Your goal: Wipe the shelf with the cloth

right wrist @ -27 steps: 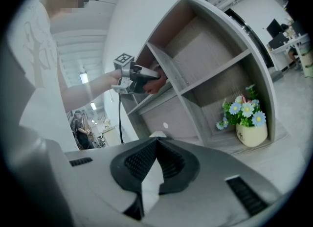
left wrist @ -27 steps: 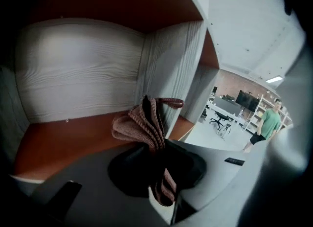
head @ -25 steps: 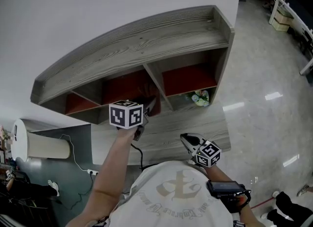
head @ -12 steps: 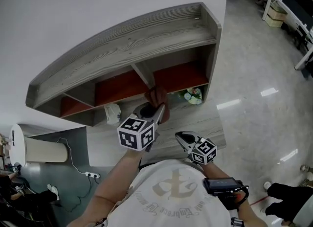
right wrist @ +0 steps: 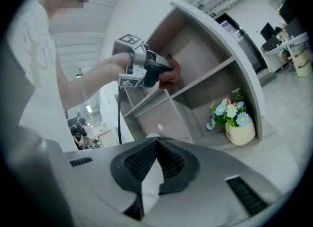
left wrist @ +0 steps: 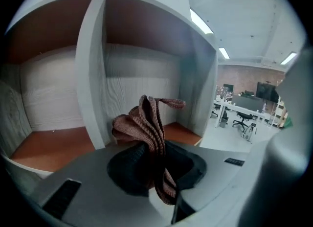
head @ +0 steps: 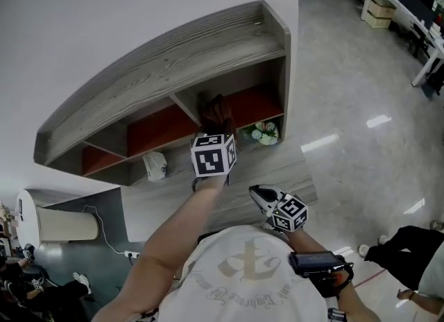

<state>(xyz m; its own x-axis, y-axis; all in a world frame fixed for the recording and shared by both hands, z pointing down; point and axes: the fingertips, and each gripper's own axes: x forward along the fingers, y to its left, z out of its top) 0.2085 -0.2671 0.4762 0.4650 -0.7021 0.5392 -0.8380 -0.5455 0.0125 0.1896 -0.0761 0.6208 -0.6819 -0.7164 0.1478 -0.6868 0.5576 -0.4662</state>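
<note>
A grey wooden shelf unit (head: 173, 57) with red-brown compartment floors stands against the wall. My left gripper (head: 216, 128) is shut on a crumpled reddish-brown cloth (left wrist: 146, 123), held up at the divider (left wrist: 93, 74) between the middle and right compartments. In the head view the cloth (head: 216, 111) shows just past the marker cube. The right gripper view shows the cloth (right wrist: 171, 74) at the shelf edge in the left gripper (right wrist: 164, 69). My right gripper (head: 260, 194) hangs low near my body, shut, nothing between its jaws (right wrist: 156, 147).
A pot of flowers (head: 262, 133) stands in the lower right compartment, also seen as the flower pot (right wrist: 234, 121). A small white object (head: 156, 166) sits on the lower shelf to the left. Polished floor (head: 361, 119) lies to the right, with desks far off.
My left gripper has risen and moved right with the cloth, from the lower shelf level up to the divider by the right compartment. The right gripper stayed put.
</note>
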